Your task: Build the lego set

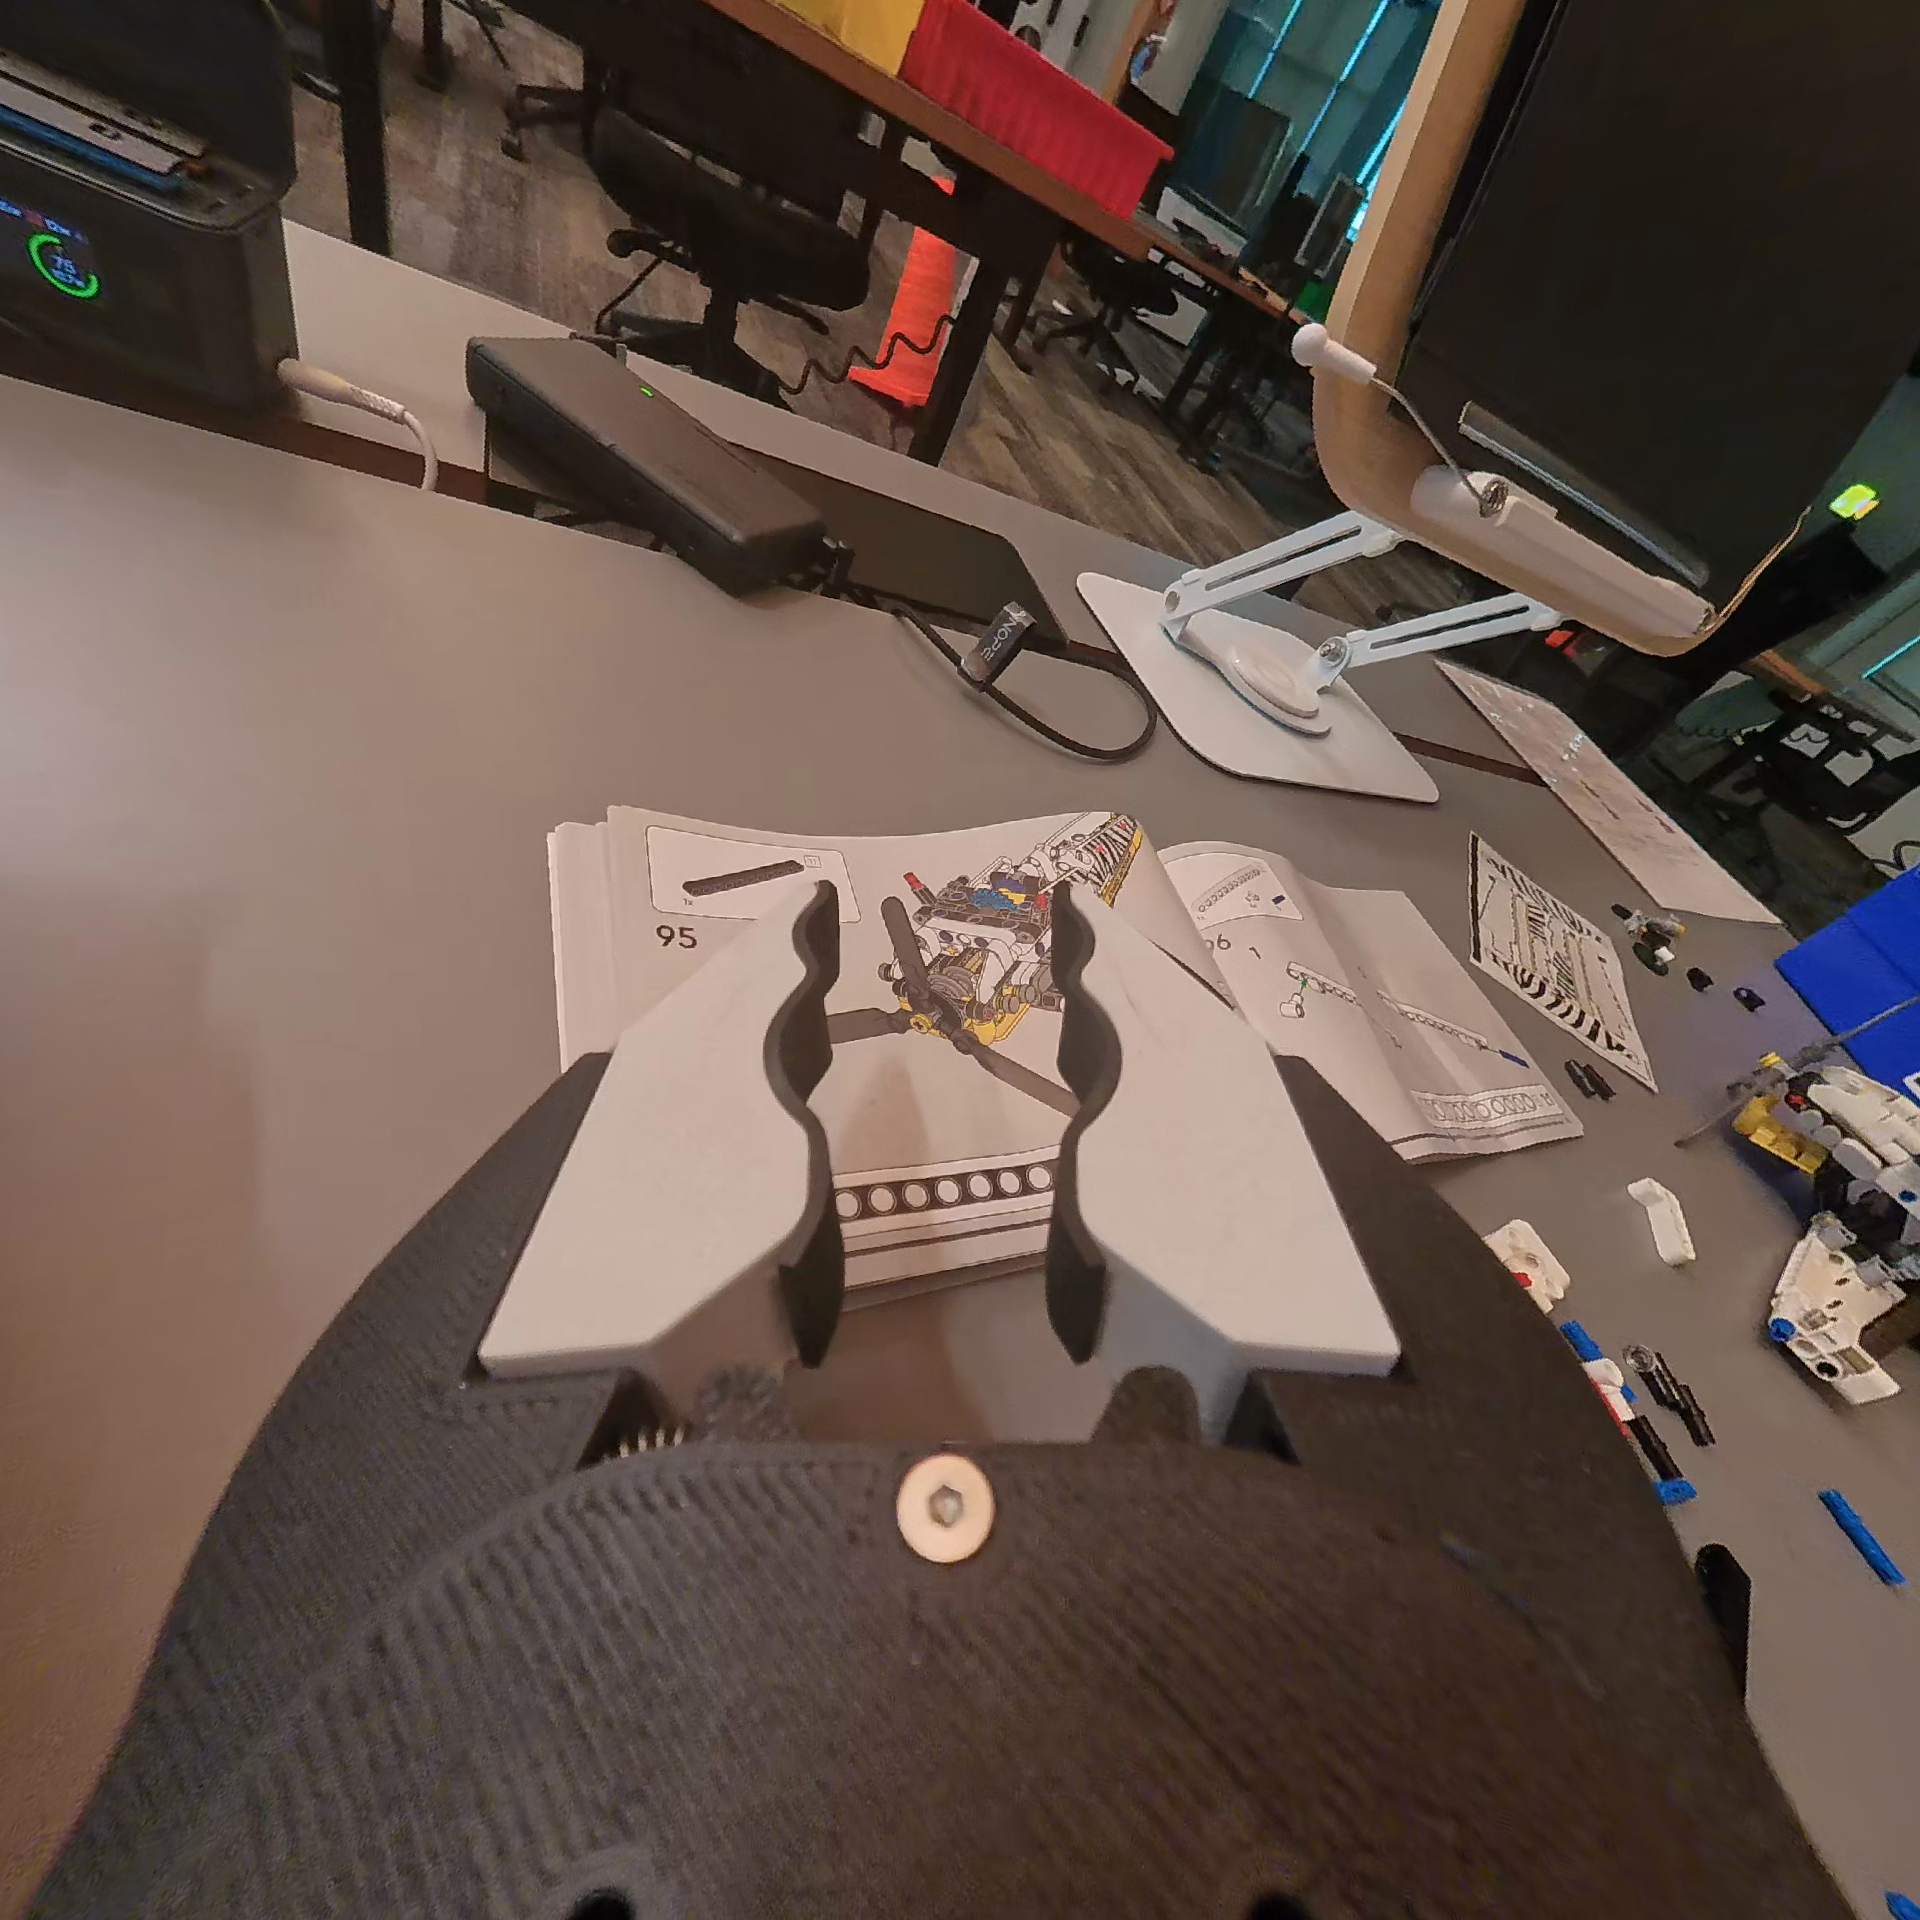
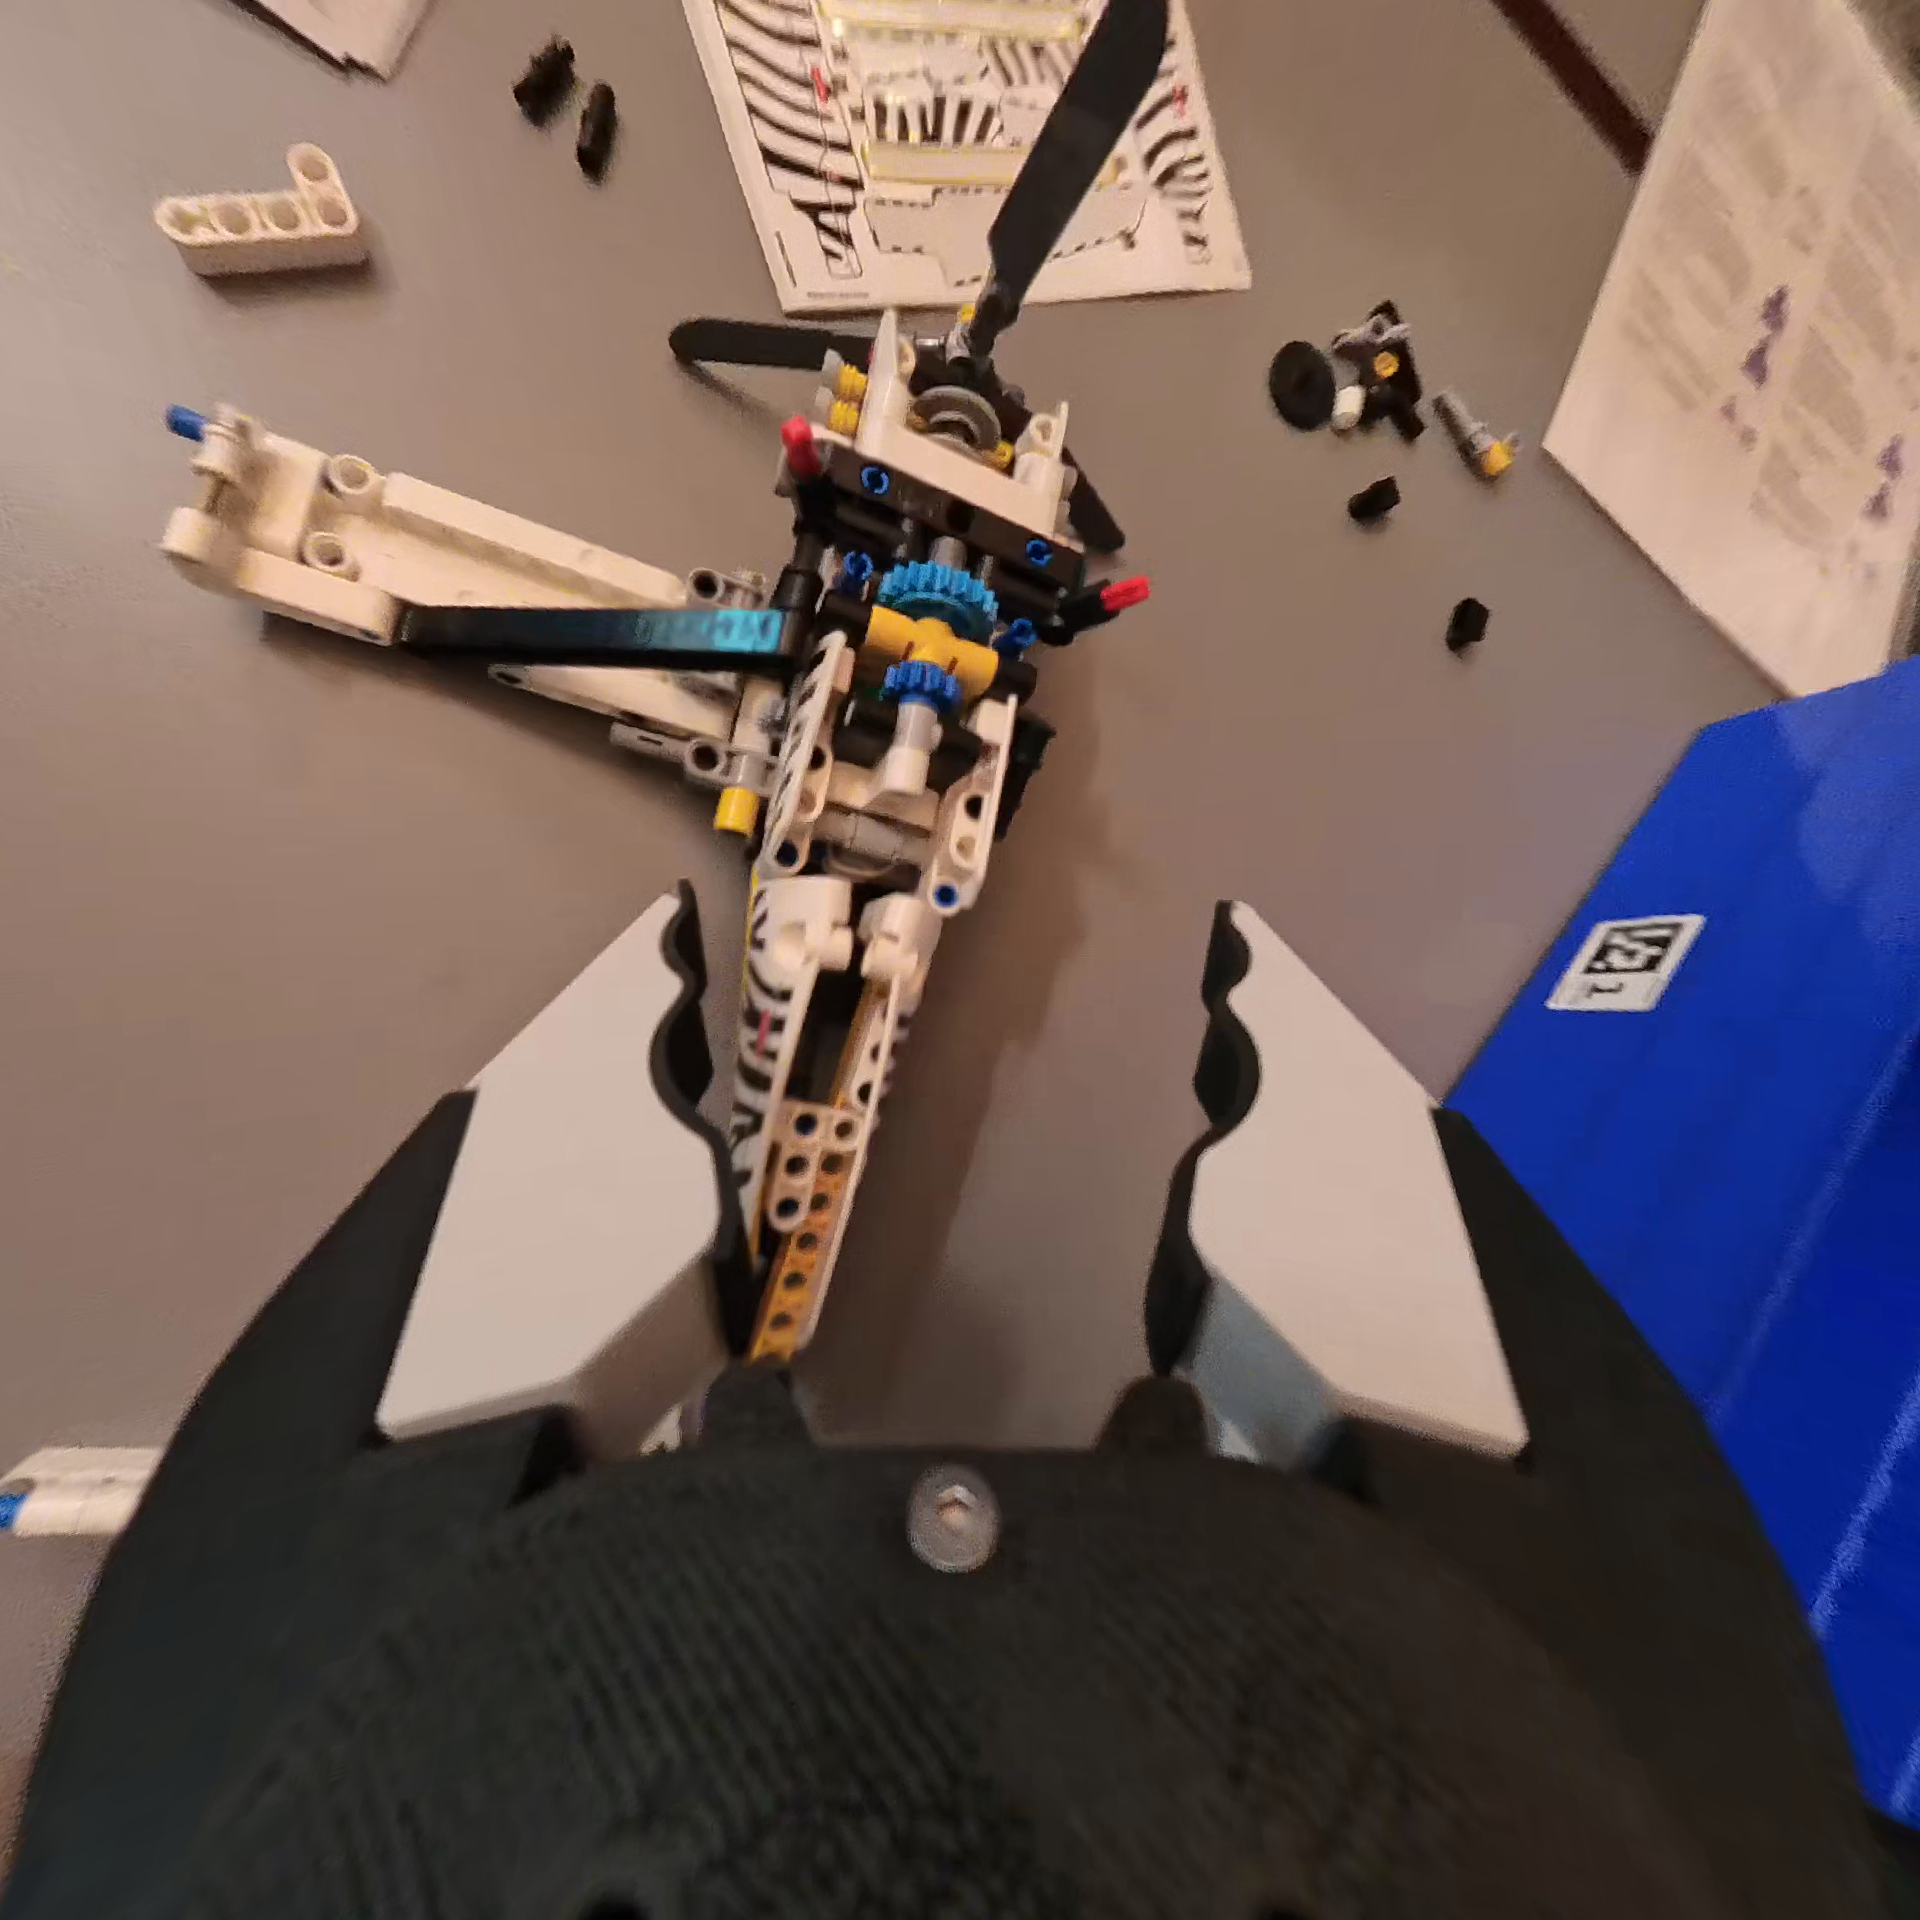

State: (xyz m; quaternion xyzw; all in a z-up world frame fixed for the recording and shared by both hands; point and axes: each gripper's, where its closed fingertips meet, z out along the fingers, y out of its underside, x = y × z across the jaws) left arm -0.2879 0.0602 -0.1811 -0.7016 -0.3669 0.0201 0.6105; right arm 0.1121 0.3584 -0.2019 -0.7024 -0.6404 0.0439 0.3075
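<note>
Lego model's [image 2: 914, 665] tail vanishes beneath the right gripper [image 2: 951, 935].

Half-built white, black and yellow lego model [image 2: 904, 665] on its side on grey table [image 2: 312, 935]

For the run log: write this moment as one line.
left gripper: open, empty, over instruction booklet | right gripper: open, astride lego model tail | loose parts on table

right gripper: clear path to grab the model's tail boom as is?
Probably yes. The right gripper is open and the helicopter model lies on the table with its striped tail boom already between the jaws, close against the left one. Nothing blocks it; the blue box sits off to the side.
</note>
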